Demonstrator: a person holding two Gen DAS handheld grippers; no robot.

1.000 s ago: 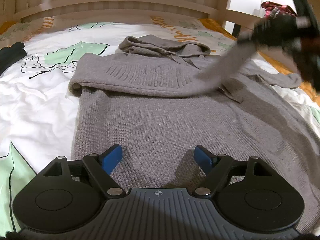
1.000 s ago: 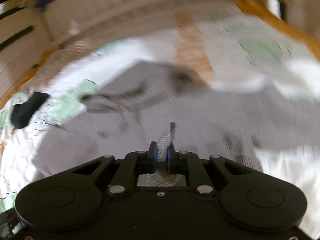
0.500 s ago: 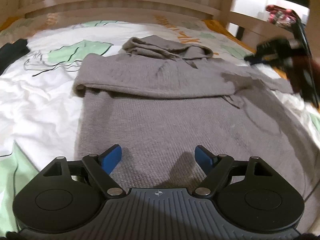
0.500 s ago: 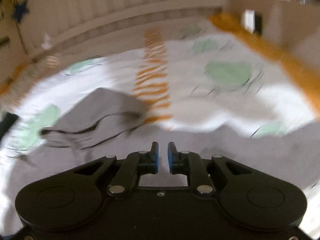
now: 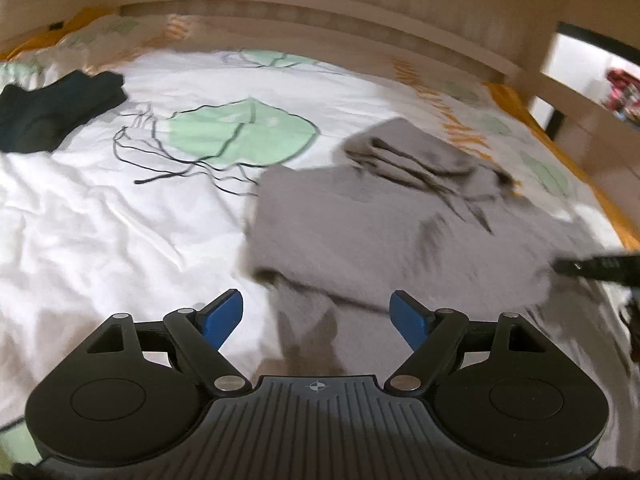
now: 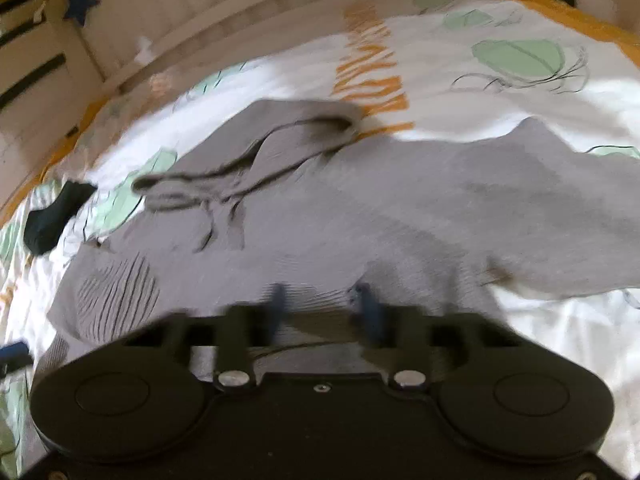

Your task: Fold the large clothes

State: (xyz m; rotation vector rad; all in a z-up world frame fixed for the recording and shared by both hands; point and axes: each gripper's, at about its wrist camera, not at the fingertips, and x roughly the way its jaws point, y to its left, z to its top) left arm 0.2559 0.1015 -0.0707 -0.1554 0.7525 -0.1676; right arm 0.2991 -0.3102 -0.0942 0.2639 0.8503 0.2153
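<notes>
A large grey knit hooded sweater [image 5: 384, 232] lies spread on the bed, its hood [image 5: 412, 156] at the far end and one sleeve folded across the chest. It also shows in the right wrist view [image 6: 400, 216]. My left gripper [image 5: 318, 316] is open and empty, low over the sweater's left edge. My right gripper [image 6: 322, 308] is open and empty, blurred, just above the sweater's body. Its dark body shows at the right edge of the left wrist view [image 5: 600, 268].
The bed has a white sheet with green leaf prints [image 5: 120, 240]. A dark garment [image 5: 52, 108] lies at the far left, also in the right wrist view [image 6: 52, 216]. A wooden headboard [image 5: 320, 4] runs along the back, and an orange edge [image 6: 560, 4] along the right.
My right gripper let go of the sleeve, now lying across the chest, then opened and dropped over the sweater body. My left gripper shifted left toward the sweater's edge.
</notes>
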